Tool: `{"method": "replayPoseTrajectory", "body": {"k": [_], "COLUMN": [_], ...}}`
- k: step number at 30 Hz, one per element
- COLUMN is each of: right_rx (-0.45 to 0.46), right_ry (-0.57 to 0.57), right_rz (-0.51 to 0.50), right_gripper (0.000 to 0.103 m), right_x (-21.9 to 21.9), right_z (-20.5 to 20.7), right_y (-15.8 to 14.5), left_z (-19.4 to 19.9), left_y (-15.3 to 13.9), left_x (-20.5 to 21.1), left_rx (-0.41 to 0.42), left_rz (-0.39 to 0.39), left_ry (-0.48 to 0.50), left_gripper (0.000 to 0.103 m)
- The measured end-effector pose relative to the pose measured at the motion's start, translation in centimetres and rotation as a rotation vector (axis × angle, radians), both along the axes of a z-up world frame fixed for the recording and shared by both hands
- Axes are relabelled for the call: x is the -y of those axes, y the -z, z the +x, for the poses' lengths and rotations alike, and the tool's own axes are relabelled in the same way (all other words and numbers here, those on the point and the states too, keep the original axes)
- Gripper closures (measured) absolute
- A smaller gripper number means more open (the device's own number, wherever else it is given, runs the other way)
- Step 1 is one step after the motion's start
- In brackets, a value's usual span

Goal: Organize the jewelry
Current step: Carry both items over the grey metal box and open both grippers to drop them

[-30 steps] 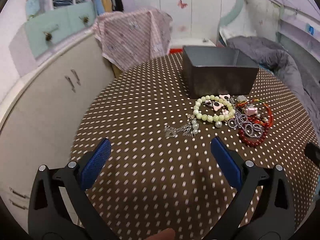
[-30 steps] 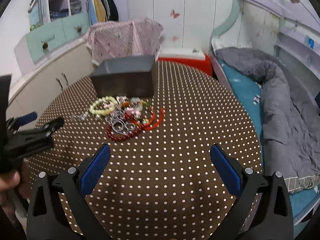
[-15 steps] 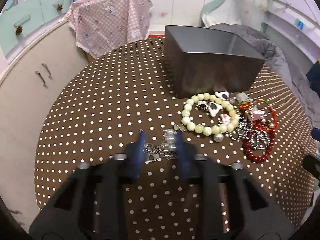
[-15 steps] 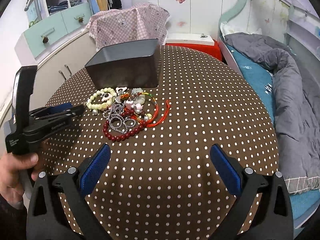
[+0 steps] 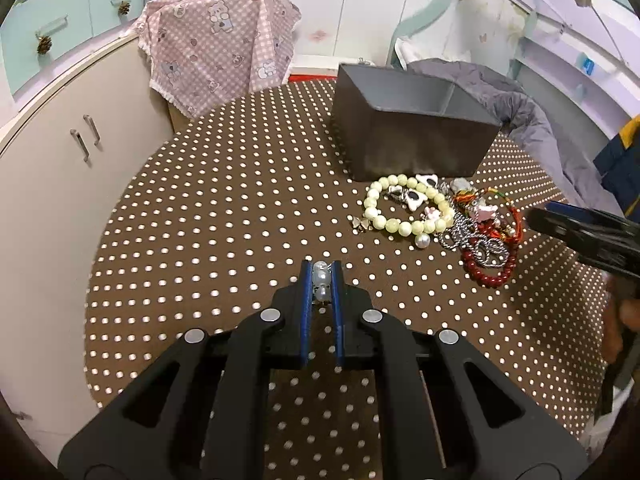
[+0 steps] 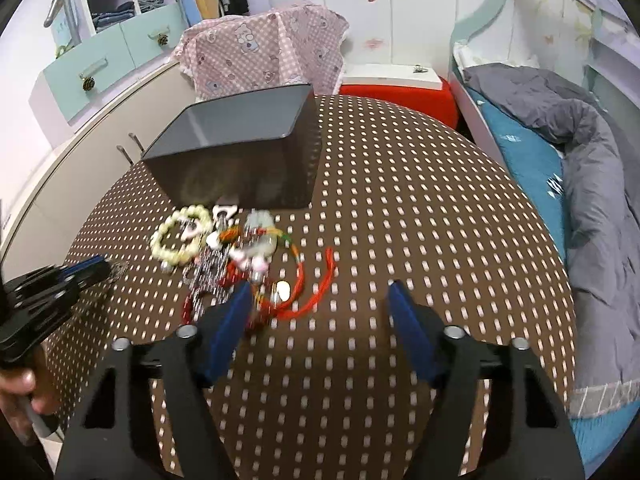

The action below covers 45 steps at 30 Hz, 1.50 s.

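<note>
My left gripper (image 5: 321, 280) is shut on a small pearl and silver chain piece (image 5: 321, 278) on the polka-dot table (image 5: 224, 216). A pile of jewelry lies ahead to the right: a pale green bead bracelet (image 5: 404, 210), a dark red bead bracelet (image 5: 486, 270) and red cords (image 6: 320, 288). A grey box (image 5: 408, 136) stands open behind the pile. My right gripper (image 6: 320, 304) is open, low over the near right edge of the pile, its left finger (image 6: 228, 324) beside the red beads. The left gripper also shows in the right wrist view (image 6: 86, 270).
A pink checked cloth (image 5: 216, 48) hangs over something behind the table. A cream cabinet (image 5: 60, 160) curves along the left. A bed with a grey duvet (image 6: 592, 184) is on the right. A red stool with a white top (image 6: 396, 84) stands behind the table.
My left gripper moved forward and down to the chain piece and closed on it. My right gripper moved forward toward the pile, with its jaws somewhat narrower.
</note>
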State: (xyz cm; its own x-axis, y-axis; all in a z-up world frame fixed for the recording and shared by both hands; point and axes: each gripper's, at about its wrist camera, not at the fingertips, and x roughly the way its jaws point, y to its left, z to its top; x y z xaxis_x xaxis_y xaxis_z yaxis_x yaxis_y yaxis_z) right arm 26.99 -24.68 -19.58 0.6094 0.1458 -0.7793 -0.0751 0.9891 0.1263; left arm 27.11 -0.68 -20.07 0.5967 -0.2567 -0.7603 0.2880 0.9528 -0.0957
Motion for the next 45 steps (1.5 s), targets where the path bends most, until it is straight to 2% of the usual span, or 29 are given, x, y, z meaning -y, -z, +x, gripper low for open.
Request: {"method": "replayPoseTrajectory", "body": {"k": [2, 3, 4, 5, 6, 9, 15, 23, 28, 33, 39, 43, 45], "right_rx": [-0.02, -0.039, -0.054, -0.057, -0.054, -0.01, 0.116, 0.224, 0.266, 0.303, 0.332, 0.3, 0.268], "right_ry": [-0.032, -0.054, -0.082, -0.095, -0.11, -0.137, -0.187, -0.214, -0.225, -0.229, -0.23, -0.225, -0.219], "right_rz": [-0.024, -0.039, -0.055, -0.068, -0.069, -0.036, 0.02, 0.061, 0.078, 0.089, 0.103, 0.115, 0.115], "right_gripper": [0.057, 0.067, 0.086, 0.094, 0.099, 0.099, 0.099, 0.099, 0.099, 0.099, 0.099, 0.099, 0.099], "right_x": [-0.5, -0.8, -1.2, -1.4, -1.5, -1.4, -0.5, 0.5, 0.4, 0.3, -0.1, -0.4, -0.4], "right_z": [1.2, 1.9, 2.3, 2.4, 2.4, 1.6, -0.3, -2.0, -3.1, -2.3, 0.8, 3.7, 5.1], "right_y": [0.6, 1.0, 1.4, 1.5, 1.2, -0.5, -5.9, -11.1, -12.5, -14.0, -15.9, -15.5, -14.7], "left_z": [-0.2, -0.2, -0.3, -0.3, -0.2, -0.3, -0.8, -1.1, -1.2, -0.8, 1.8, 4.6, 6.1], "left_y": [-0.4, -0.6, -0.8, -0.9, -1.1, -1.6, -3.8, -6.7, -8.4, -10.7, -13.7, -15.6, -15.7], "left_x": [-0.2, -0.2, -0.3, -0.3, -0.6, -0.8, -0.4, -0.5, -1.1, -0.6, 1.4, 3.7, 4.7], "left_rx": [0.009, 0.014, 0.017, 0.019, 0.02, 0.029, 0.075, 0.139, 0.171, 0.216, 0.258, 0.272, 0.249], "left_rz": [-0.002, -0.004, -0.006, -0.008, -0.012, -0.022, -0.044, -0.059, -0.086, -0.098, -0.143, -0.171, -0.177], "left_ry": [0.0, -0.002, -0.004, -0.004, -0.004, -0.005, 0.009, 0.019, 0.018, 0.038, 0.086, 0.131, 0.138], "left_gripper": [0.094, 0.094, 0.094, 0.094, 0.094, 0.094, 0.094, 0.094, 0.094, 0.094, 0.094, 0.094, 0.093]}}
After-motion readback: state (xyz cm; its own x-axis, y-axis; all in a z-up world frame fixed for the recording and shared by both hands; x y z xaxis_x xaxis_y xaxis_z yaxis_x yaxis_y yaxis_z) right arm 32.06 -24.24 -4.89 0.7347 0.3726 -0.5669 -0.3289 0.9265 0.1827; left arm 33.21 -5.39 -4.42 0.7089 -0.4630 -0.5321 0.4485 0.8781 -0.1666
